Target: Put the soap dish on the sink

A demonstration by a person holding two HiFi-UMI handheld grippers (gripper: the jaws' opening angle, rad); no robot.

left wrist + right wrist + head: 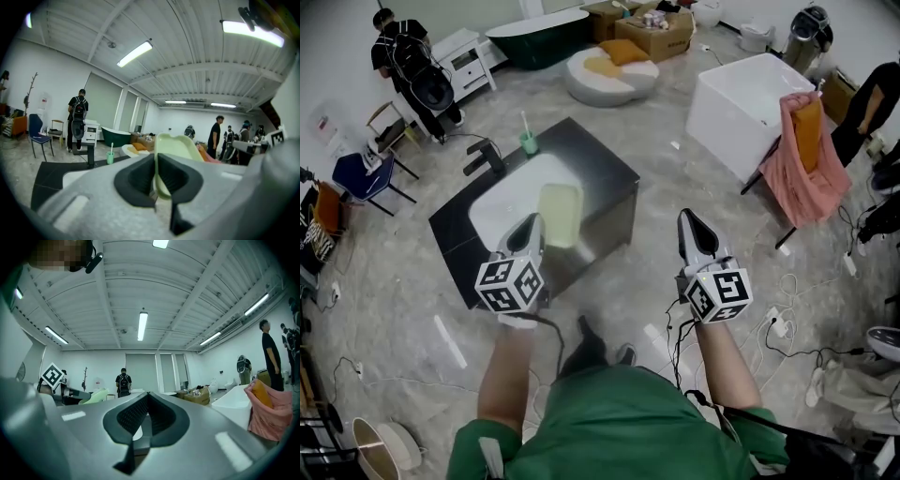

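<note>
Where the pale green rectangular plastic soap dish [560, 214] is hanging: in the air over the white basin, held by one edge and not resting on anything.
Left gripper [532, 230]: its jaws are clamping the near rim of the soap dish [176, 147]. The rim is sitting pinched between the two black pads [138, 176].
Right gripper [691, 225]: its jaws are pressing together with nothing between them. It is hovering off the right side of the cabinet, well apart from the dish.
Sink: a square black-topped sink cabinet [600, 164] with a white basin [502, 202] is standing directly ahead of both grippers.
Tap: a black tap [483, 157] is standing at the far left rim of the basin.
Cup: a small green cup holding a toothbrush [528, 142] is standing on the black top, just beside the tap.
Surroundings: a white rectangular bathtub [741, 103] is standing to the right, with a pink cloth [811, 178] draping beside it. A person in black wearing a backpack [405, 56] is standing far left.
</note>
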